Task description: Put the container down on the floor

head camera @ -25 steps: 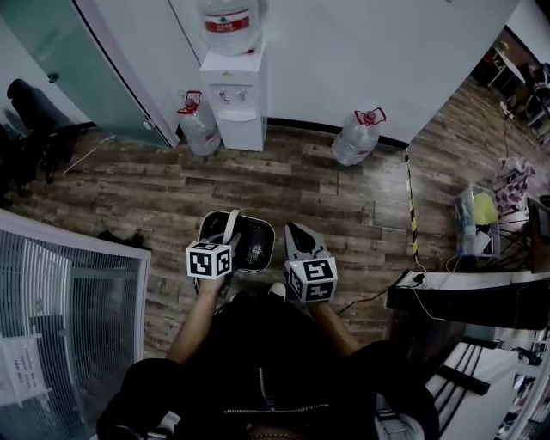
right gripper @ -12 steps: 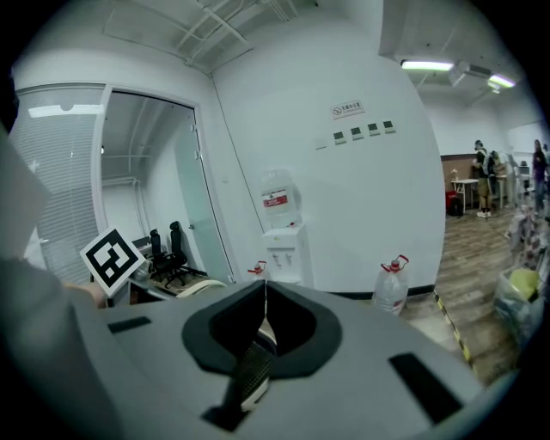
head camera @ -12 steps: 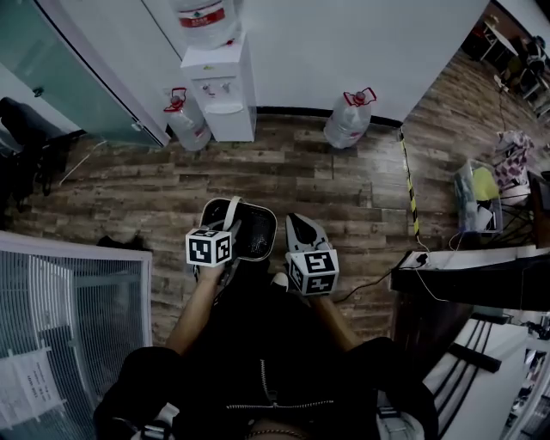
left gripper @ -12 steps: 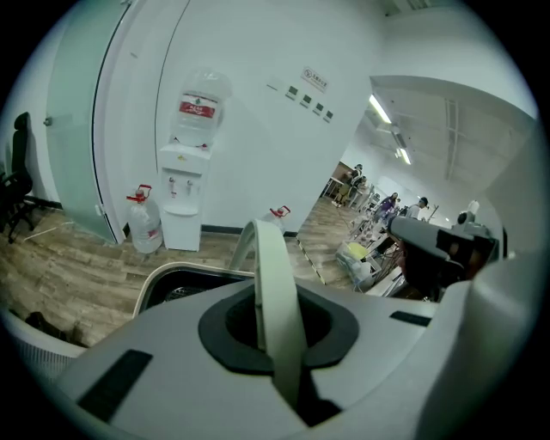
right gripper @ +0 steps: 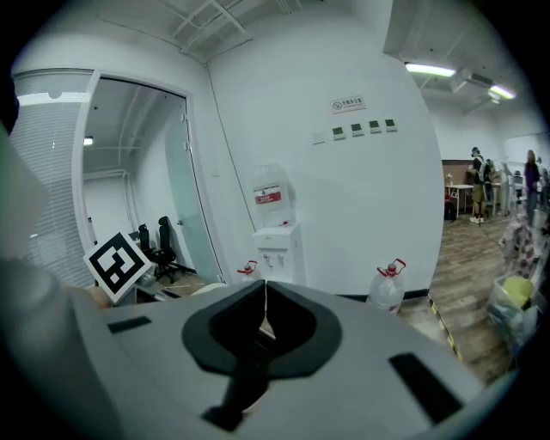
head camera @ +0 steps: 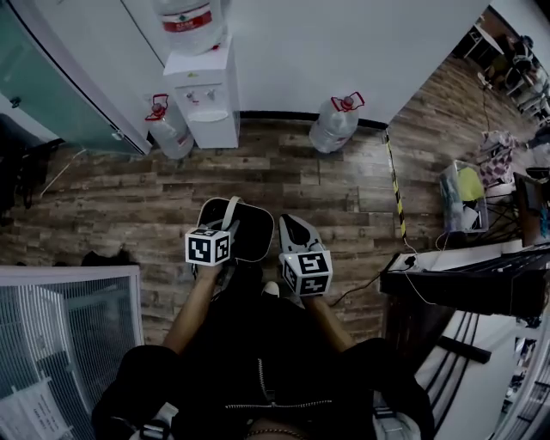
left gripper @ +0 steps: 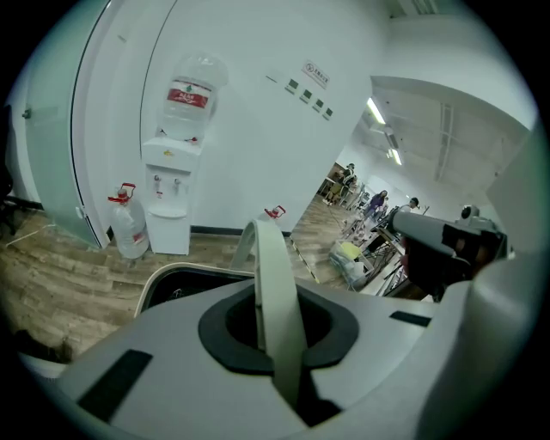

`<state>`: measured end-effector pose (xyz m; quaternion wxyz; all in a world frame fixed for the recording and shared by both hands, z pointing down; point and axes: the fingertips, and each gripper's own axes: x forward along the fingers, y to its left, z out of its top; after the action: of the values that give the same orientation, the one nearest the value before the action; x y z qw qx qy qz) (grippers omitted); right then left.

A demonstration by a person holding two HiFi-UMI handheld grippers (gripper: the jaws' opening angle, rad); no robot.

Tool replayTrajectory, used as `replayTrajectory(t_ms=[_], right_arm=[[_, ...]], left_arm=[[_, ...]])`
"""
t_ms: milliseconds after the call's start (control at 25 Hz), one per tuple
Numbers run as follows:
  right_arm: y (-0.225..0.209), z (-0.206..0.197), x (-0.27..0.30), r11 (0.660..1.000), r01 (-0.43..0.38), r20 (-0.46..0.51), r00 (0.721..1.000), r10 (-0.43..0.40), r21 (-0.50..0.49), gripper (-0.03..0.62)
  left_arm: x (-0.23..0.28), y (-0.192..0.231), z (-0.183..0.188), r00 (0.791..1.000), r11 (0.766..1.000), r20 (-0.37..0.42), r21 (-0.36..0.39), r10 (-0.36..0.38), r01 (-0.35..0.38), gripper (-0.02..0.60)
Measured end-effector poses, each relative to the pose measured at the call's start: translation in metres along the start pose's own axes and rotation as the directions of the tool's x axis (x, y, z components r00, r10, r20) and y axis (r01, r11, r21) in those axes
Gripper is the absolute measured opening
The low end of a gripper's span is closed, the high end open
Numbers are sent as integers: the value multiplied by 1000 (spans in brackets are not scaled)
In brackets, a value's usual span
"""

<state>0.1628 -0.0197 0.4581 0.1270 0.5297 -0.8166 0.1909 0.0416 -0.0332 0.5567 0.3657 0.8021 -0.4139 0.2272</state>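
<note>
Gripping the container's pale handle (left gripper: 273,292) with the left gripper (head camera: 225,230) — clamped tight on the strap, nothing loose. Carrying the container (head camera: 253,234) out in front of the body: a dark bin with a light rim, hanging under that upright handle over the wood-plank floor (head camera: 112,189). Can't tell from up here whether its base touches the planks. Looking along the left gripper: strap arching up and forward from between the jaws, the bin's open dark mouth just beyond and to the left.

Over to the right gripper (head camera: 292,225) — closed on nothing, jaws pressed together, just beside the bin's right rim. Pointing ahead toward the white wall (head camera: 344,43).

Straight ahead against that wall, a white water dispenser (head camera: 206,99) with a big bottle (head camera: 185,15) upended on top. On the floor just left of the dispenser, a red-capped water bottle (head camera: 168,131) near a glass partition (head camera: 51,86); well to the right, a second water bottle (head camera: 333,126). Further right, a black-and-yellow strip (head camera: 394,185) running down the planks. At the right edge, a dark bench (head camera: 464,284) with cables (head camera: 369,292) trailing off toward the floor.
</note>
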Motion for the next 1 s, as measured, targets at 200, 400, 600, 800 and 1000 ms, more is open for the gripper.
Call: replayTrajectory(t_ms=[200,400,600,800,1000], right_arm=[[6,19,47,1000,0,-17,1000,-1,-29,14],[24,36,90,998,-3,-30,1000,1,-65,14],[37,48,118,995,12,-46,999,-17,-101,14],[42,51,124,988,38,-78,996,-49,-147,15],[50,54,130,982,49,-98,993,-67,-180,14]], left_arm=[[14,33,29,1000,1000,3,-7,-13,13,20],[20,69,53,1000,1000,-4,28,-12,12,20],[26,99,71,1000,999,-3,43,-24,24,20],[30,115,77,999,999,1,26,-47,47,21],[28,125,81,997,998,19,12,-68,68,20]])
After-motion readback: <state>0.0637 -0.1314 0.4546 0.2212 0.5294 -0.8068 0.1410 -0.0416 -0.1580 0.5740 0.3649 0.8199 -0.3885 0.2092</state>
